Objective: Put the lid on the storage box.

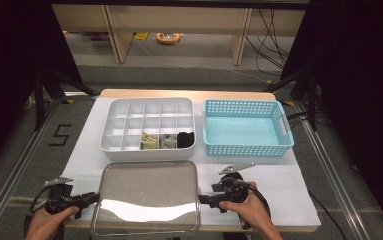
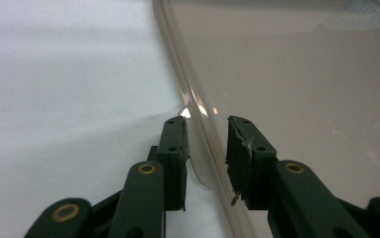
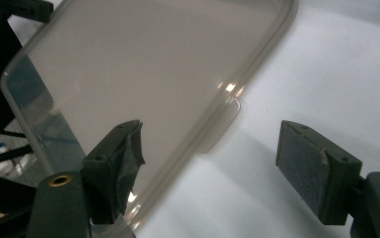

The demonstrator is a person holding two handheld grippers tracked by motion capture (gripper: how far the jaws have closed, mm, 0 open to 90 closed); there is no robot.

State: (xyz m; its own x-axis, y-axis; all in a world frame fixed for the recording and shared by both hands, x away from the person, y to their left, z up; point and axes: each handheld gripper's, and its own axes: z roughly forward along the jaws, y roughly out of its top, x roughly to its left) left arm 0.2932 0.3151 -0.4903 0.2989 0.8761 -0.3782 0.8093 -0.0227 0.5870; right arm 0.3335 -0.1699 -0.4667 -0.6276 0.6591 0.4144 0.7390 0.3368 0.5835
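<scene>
Two tongs flank the clear rectangular plastic lid, flat at the table's near edge, long axis left-right. My left gripper straddles its left rim, narrowly parted; my right gripper gapes wide at its right tab. I judge lifting onto the white compartment organiser remains.

The left gripper and the right gripper are both black, each with a grey three-cornered plate on top and a black cable that trails from it. In the gripper views the jaws are dark green-black blocks with small screws, joined to their arms by brass-coloured rivets, and the pads look worn and frayed at the edges. The person's forearms are bare, with no sleeve visible.
</scene>
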